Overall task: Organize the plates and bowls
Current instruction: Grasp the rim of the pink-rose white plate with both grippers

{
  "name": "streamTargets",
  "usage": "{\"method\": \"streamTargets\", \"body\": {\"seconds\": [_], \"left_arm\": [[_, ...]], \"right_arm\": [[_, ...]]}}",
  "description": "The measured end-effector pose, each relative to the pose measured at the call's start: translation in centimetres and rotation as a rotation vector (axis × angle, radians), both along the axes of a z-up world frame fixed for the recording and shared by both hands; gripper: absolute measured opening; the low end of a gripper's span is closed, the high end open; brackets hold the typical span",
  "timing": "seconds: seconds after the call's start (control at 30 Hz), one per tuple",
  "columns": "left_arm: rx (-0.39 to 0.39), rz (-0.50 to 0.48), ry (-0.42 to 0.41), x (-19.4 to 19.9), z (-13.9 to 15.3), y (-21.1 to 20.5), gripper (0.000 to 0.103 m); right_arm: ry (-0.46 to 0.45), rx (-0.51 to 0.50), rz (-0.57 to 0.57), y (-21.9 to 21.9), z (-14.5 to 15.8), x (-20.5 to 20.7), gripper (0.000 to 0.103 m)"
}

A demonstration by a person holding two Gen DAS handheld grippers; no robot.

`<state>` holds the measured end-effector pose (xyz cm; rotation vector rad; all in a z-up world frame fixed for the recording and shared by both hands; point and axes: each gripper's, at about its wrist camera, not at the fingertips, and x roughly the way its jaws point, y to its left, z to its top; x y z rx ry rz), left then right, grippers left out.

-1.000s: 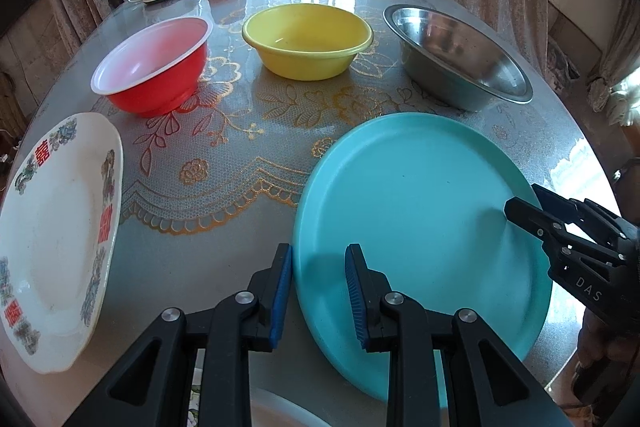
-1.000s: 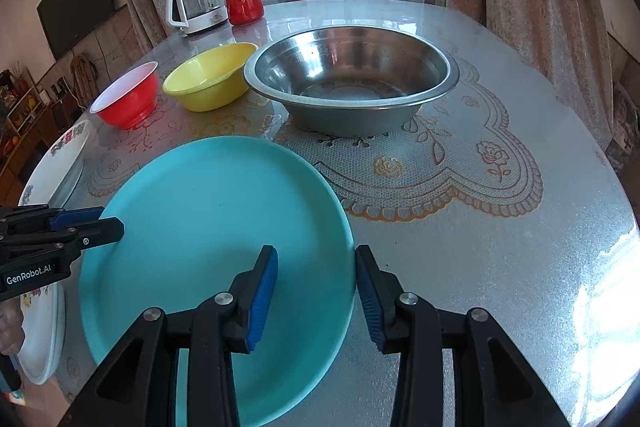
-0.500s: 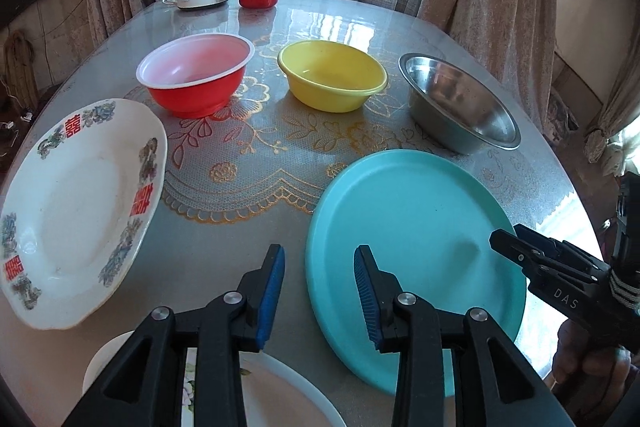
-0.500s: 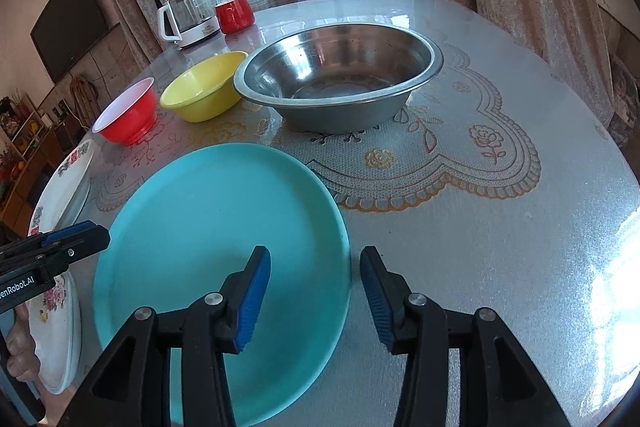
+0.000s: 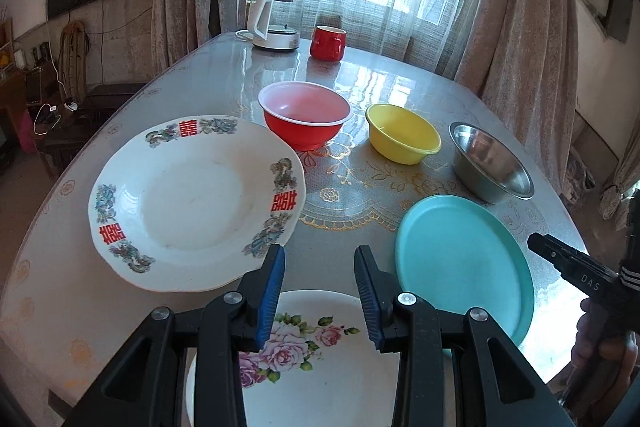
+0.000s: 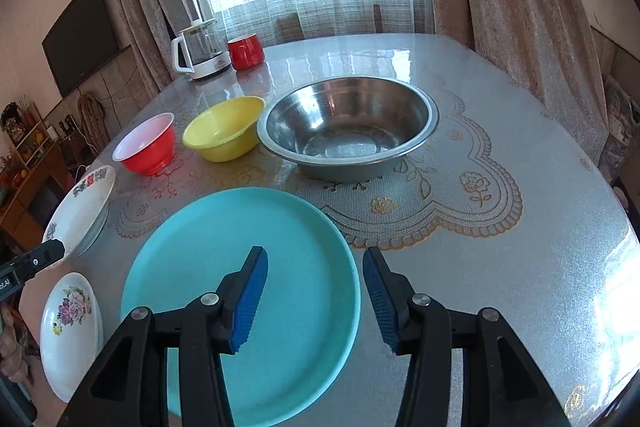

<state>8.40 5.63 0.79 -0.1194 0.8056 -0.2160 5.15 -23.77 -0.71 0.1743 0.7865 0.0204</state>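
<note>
While both claws hang over table [image 6: 520, 267], count goes like this. Plates: three. Big white plate with red signs [image 5: 192, 199] at left, small white plate with flowers [image 5: 320, 359] under left claw [image 5: 319, 287], blue plate [image 6: 240, 287] under right claw [image 6: 315, 293]. Bowls: three in row behind plates: red bowl [image 5: 306, 119], yellow bowl [image 5: 402, 139], metal bowl [image 6: 348, 131]. One kettle [image 5: 276, 23], one red cup [image 5: 327, 42] far back. Left claw spread, nothing between pads. Right claw opening, pinching nothing.

Colours on the desk [image 6: 520, 287]
Turquoise plate [image 6: 224, 267]; red bowl [image 5: 306, 119], yellow bowl [image 5: 402, 139], steel bowl [image 6: 348, 131]; white plates, one rose-printed [image 5: 312, 359], one red-charactered [image 5: 192, 199].
</note>
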Motion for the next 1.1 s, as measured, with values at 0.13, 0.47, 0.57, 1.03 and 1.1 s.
{"method": "streamTargets", "body": {"seconds": [0.13,0.47,0.57,1.03,1.1], "left_arm": [[0.014,0.044,-0.005,-1.6,-0.4,2.3,0.037],[-0.033,0.134,-0.02,-5.7,-1.8,7.1,0.037],[-0.08,0.158,-0.023,-6.7,-2.5,8.6,0.037],[-0.133,0.122,0.034,-8.3,-5.4,8.2,0.035],[-0.127,0.119,0.044,-8.2,-5.6,8.0,0.035]], "right_arm": [[-0.002,0.097,0.188,2.9,0.5,0.0,0.052],[0.076,0.178,0.561,12.9,-0.9,-1.2,0.052],[0.12,0.182,0.589,14.2,-2.0,-1.1,0.052],[0.186,0.179,0.617,15.7,-4.3,-1.5,0.03],[0.208,0.184,0.626,15.8,-4.7,-1.5,0.03]]}}
